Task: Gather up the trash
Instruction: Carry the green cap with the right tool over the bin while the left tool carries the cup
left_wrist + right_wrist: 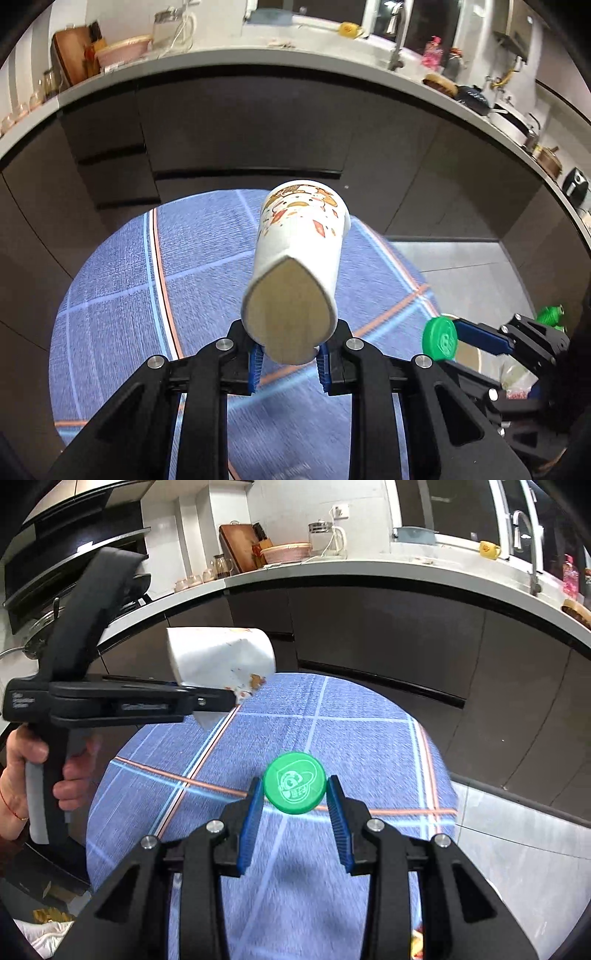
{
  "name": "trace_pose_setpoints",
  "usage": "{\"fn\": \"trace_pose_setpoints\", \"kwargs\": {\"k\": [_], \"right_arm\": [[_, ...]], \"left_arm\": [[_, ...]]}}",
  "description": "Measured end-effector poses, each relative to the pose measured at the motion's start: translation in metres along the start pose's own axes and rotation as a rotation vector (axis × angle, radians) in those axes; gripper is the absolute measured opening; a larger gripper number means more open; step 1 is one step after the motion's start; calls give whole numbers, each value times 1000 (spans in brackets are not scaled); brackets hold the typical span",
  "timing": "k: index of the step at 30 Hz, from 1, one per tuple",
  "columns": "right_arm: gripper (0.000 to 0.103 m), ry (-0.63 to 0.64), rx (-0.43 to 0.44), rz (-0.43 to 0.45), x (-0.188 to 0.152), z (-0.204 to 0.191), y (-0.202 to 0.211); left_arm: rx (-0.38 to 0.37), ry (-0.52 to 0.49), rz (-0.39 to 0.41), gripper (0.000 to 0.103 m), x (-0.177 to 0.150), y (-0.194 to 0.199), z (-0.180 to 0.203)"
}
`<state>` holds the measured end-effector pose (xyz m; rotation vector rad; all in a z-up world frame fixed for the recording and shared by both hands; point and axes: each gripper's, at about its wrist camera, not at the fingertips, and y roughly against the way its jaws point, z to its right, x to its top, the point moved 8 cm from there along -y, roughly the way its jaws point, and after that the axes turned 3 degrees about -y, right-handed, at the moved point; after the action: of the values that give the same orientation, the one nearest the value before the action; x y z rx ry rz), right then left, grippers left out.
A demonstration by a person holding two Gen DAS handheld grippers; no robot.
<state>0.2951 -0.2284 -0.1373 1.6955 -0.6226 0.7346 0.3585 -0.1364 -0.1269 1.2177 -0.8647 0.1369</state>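
Left gripper (288,363) is clamped on a paper cup (295,266), its blue pads pinching the lower end so hard that the base is squashed to a teardrop shape. Cup is held clear above the table, printed rim end pointing away from the camera. Right gripper (295,805) is gripping a green bottle cap (294,786) edge-on between its two blue pads, printed face toward the camera, likewise lifted clear of the surface.

Beneath both items lies a round table (369,738) under a blue cloth with orange and pale stripes; no further litter is visible on the part of it that shows. A hand (40,775) grasps the left tool's handle in the right wrist view. Beyond stand dark cabinet fronts (240,129) and a pale countertop (369,576) carrying jars, a basket and a kettle.

Assessment: pickup appears complete for both items; the step in hand is carrying them to a disposal point. No bin or bag can be identified with certainty in either view. The next move calls for locating the receptacle, bringing each gripper over its opening, and releasing. Risk: the crushed cup is held only by its end and may swing or slip in transit.
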Motion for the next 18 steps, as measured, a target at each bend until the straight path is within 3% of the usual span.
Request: {"fn": "trace_pose_setpoints", "kwargs": {"k": [8, 18], "right_arm": [[36, -72, -32, 20, -28, 16, 51], [36, -195, -78, 25, -67, 47, 82]], "left_arm": [[-21, -43, 66, 22, -20, 48, 43], [-70, -97, 40, 22, -43, 49, 86]]}}
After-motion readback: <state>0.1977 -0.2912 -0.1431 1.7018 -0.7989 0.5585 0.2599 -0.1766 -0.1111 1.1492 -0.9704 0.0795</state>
